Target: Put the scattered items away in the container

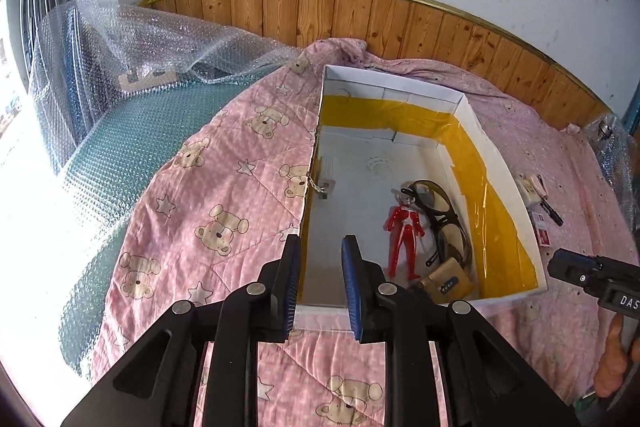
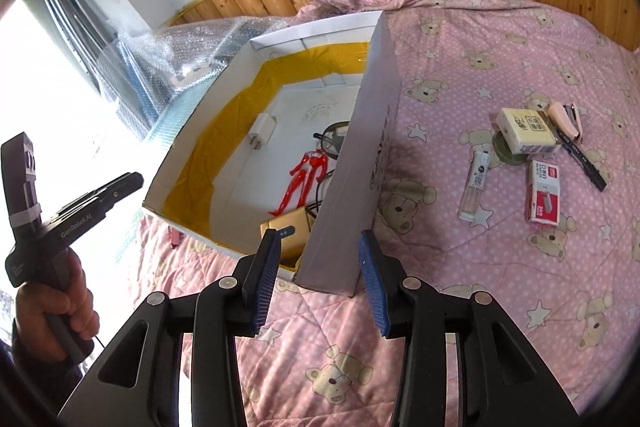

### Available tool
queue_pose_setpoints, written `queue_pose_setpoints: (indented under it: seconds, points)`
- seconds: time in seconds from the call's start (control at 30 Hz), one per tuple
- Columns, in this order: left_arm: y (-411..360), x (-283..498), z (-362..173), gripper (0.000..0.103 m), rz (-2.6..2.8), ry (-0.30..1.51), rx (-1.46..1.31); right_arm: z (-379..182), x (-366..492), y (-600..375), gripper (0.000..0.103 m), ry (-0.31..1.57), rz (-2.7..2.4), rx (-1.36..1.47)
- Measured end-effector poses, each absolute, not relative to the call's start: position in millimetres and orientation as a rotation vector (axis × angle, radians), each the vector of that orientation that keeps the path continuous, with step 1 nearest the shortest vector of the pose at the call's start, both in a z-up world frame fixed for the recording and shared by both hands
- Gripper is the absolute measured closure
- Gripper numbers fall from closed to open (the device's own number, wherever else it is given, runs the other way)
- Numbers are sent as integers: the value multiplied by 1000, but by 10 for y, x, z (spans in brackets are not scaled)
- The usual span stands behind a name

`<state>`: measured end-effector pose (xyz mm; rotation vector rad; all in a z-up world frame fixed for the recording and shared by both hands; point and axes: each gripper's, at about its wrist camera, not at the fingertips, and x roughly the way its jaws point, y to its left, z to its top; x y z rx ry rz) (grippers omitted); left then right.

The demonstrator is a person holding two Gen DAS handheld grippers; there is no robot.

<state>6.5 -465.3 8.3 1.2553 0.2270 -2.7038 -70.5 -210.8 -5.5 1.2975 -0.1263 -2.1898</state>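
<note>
Both claws are empty with jaws parted: the left gripper (image 1: 320, 287) hangs over the near left corner of the box (image 2: 352, 195), and the right gripper (image 2: 320, 279) straddles the box's near right corner. The likeliest slip, I judge, is that right claw knocking or dragging the tall right wall as it swings out to the loose items, since one finger sits inside the box line and the other outside. The light cardboard could shift on the soft quilt (image 2: 460, 267). Still to be tidied, well right of the box, lie a tube (image 2: 475, 185), a red carton (image 2: 543, 191), a cream pack (image 2: 526, 131), a pen (image 2: 582, 159) and a pink stapler (image 2: 566, 121), bunched so closely that a grab at one may nudge its neighbours. Inside the box already rest a red figure (image 1: 404, 231), glasses (image 1: 440, 215), a tan case (image 1: 444, 279) and a charger (image 2: 262, 133). Bubble wrap (image 1: 160, 43) is heaped left of the box, out of the way.
</note>
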Motion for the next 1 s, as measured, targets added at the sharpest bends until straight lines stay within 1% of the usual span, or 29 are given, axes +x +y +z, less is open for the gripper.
queue_pose_setpoints:
  seconds: [0.07,0.13,0.17,0.2,0.23,0.3,0.33,0.47,0.7,0.83,0.93,1.0]
  points:
    - [-4717,14,5,81,-2661,213,1266,-86,-786,-2244,60,-84,-2191,1304]
    - [-4816,-166,-131,81,-2623,185,1338,-145,-924,-2361,60,-40,-2221,1325]
    - [-4817,-251,-196,81,-2632,168,1393,-177,-990,-2396,67,-26,-2234,1339]
    - [-4807,-335,-260,81,-2646,150,1454,-210,-1046,-2409,79,-19,-2243,1354]
    - [-4797,-394,-327,84,-2647,138,1494,-243,-1102,-2422,85,-12,-2252,1369]
    - [-4763,-466,-393,94,-2647,113,1504,-257,-1163,-2404,88,-1,-2278,1369]
    - [-4745,-500,-422,96,-2647,100,1506,-251,-1186,-2384,90,3,-2296,1362]
    - [-4659,-726,-411,98,-2657,65,1473,-253,-1361,-2314,93,-7,-2336,1363]
    - [-4682,-1250,-397,98,-2645,71,1429,-244,-1715,-2354,93,-27,-2371,1387]
    - [-4710,-1334,-398,98,-2646,91,1427,-257,-1733,-2326,93,-50,-2357,1386]
    - [-4745,-1276,-395,96,-2645,133,1421,-257,-1671,-2258,86,-83,-2317,1374]
    - [-4743,-1168,-345,93,-2650,158,1400,-218,-1507,-2151,73,-92,-2307,1338]
